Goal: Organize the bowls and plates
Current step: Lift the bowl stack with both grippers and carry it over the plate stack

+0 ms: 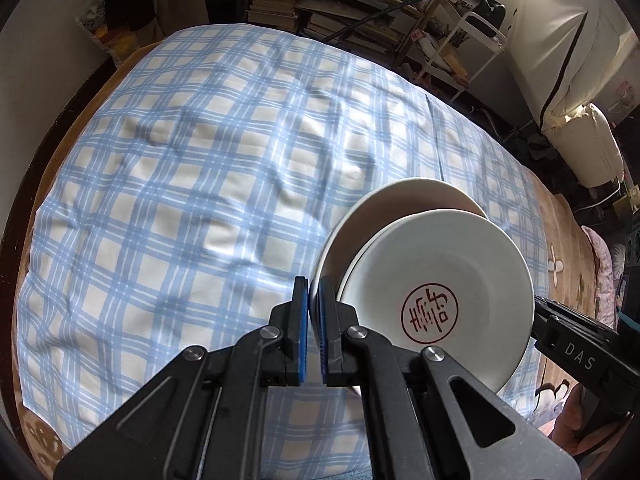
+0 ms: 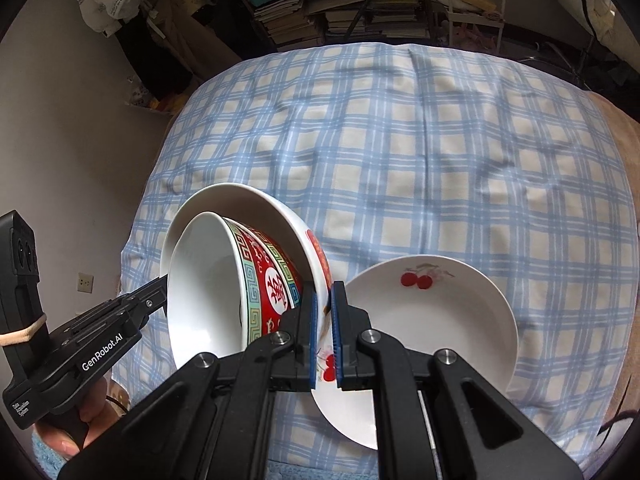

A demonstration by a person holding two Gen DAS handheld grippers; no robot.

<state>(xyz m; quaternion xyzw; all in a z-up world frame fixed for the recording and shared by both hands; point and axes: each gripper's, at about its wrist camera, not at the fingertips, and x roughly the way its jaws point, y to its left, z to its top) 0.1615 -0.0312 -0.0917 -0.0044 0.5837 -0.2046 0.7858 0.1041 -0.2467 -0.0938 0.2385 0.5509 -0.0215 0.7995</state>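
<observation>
In the left wrist view my left gripper [image 1: 315,316] is shut on the rim of a white plate [image 1: 400,208] held on edge; a white dish with a red seal mark [image 1: 440,292] sits against it. In the right wrist view my right gripper [image 2: 325,332] is shut on the rim of a white cherry-patterned plate [image 2: 436,320], tilted above the cloth. To its left are two nested bowls: an outer white bowl [image 2: 256,204] holding a red patterned bowl [image 2: 260,280], tipped on their sides. The left gripper's body [image 2: 100,344] shows at the left of that view.
A blue and white checked cloth [image 1: 200,184] covers the surface, also seen in the right wrist view [image 2: 440,152]. Bookshelves [image 1: 320,8] and a white cart [image 1: 472,40] stand behind. A brown patterned cover [image 1: 572,240] lies at the right edge.
</observation>
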